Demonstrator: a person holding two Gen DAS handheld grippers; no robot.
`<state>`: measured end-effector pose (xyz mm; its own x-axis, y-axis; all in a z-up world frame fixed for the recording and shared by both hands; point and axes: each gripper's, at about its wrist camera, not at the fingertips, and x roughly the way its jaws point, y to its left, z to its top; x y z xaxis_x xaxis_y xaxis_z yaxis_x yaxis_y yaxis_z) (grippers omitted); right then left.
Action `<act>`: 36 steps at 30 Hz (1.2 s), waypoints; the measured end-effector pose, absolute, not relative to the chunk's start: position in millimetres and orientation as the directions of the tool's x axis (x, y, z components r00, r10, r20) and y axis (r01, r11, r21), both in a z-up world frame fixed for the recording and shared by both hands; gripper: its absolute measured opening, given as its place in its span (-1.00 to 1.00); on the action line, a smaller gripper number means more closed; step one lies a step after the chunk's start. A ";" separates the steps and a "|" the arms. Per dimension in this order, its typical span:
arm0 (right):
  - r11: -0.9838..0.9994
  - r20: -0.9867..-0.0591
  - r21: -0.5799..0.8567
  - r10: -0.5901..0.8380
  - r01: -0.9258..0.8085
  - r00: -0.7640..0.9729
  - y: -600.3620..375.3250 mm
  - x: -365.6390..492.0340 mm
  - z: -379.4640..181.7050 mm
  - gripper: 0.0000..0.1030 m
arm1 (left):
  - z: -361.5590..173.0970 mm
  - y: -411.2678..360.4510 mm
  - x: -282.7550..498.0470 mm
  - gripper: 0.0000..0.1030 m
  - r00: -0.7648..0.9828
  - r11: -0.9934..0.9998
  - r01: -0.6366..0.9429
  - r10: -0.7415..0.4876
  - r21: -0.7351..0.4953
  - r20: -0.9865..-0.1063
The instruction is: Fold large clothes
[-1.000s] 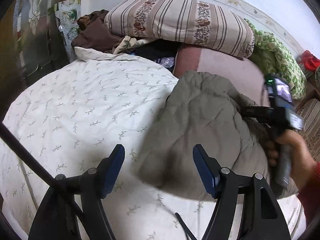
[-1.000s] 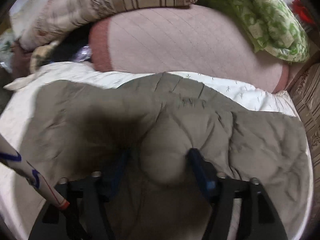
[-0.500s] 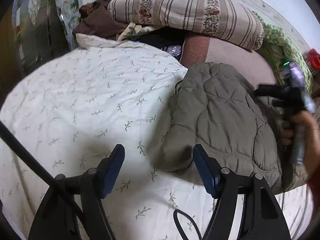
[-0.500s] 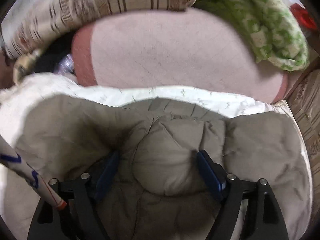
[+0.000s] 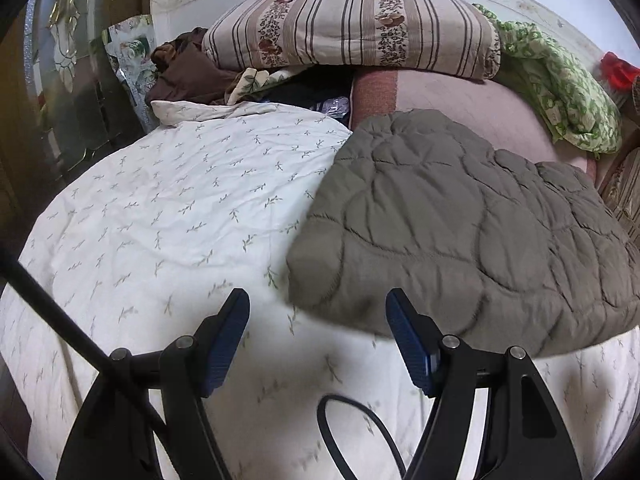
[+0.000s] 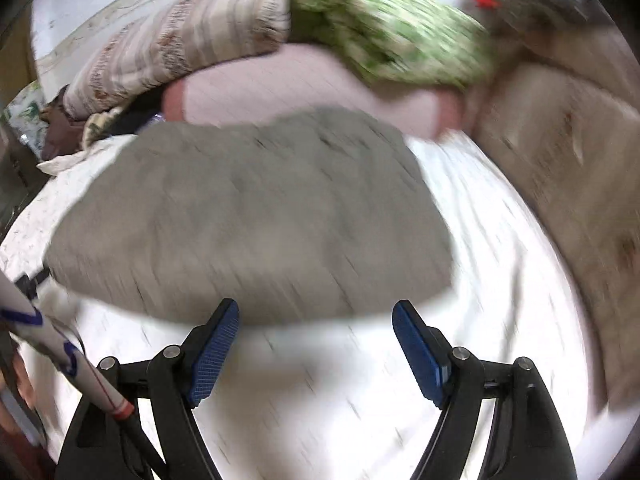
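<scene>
**A:** One olive-grey quilted padded garment [image 5: 460, 232] lies on your bed, on the white sheet with a small leaf print [image 5: 180, 208]. It looks bundled into a thick, roughly rectangular pad towards the right side and the head of the bed, its far edge against the pink blanket [image 5: 460, 96].

**B:** And my two tools?

**A:** Your left tool [image 5: 318, 334] stands wide with nothing between its blue pads, poised over bare sheet just beside the garment's near left corner. Your right tool [image 6: 316, 342] is spread wide too and holds nothing; the garment's near edge lies just beyond its fingertips. That view is heavily smeared, so finer detail is lost.

**B:** Which step is this?

**A:** I'd judge you are between folds, with neither tool gripping. The next move probably calls for taking the near edge or corners in both tools, with a deep bite since the padding is thick and springy.

**B:** Anything else to count?

**A:** One striped, floral-banded pillow [image 5: 352, 28], one green-and-white leaf-print cloth [image 5: 560, 88], one brown crumpled garment [image 5: 188, 76], all at the head of the bed, well apart from your tools.
</scene>
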<state>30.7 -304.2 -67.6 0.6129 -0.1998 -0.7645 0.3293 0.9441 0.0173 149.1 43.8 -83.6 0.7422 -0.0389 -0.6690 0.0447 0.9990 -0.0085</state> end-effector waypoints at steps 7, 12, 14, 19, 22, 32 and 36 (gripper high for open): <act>0.871 -0.790 0.165 -0.164 0.462 0.590 -331.3 -71.2 -108.2 0.61 | -87.0 47.3 92.5 0.36 0.735 1.000 0.006 -0.011 -0.010 -0.678; 0.850 -0.772 0.155 -0.213 0.503 0.599 -330.6 -103.4 -118.8 0.61 | -110.1 66.4 60.4 0.36 0.690 0.998 -0.056 0.017 -0.030 -0.723; 0.851 -0.770 0.134 -0.234 0.509 0.594 -328.9 -109.8 -122.3 0.61 | -121.2 73.9 55.1 0.36 0.661 0.996 -0.081 0.030 -0.031 -0.749; 0.852 -0.768 0.092 -0.268 0.515 0.581 -327.0 -118.7 -131.3 0.61 | -127.5 83.4 49.8 0.36 0.654 0.992 -0.126 0.063 -0.027 -0.754; 0.851 -0.768 0.074 -0.284 0.520 0.574 -323.8 -122.8 -135.3 0.61 | -127.5 80.5 49.5 0.36 0.664 0.992 -0.122 0.073 -0.012 -0.744; 0.841 -0.768 0.055 -0.308 0.537 0.561 -325.7 -124.7 -136.4 0.61 | -134.3 68.1 53.8 0.36 0.662 0.996 -0.087 0.076 0.024 -0.746; 0.851 -0.761 0.033 -0.319 0.524 0.564 -317.5 -122.0 -133.0 0.61 | -133.9 70.1 53.1 0.36 0.660 0.995 -0.093 0.077 0.020 -0.747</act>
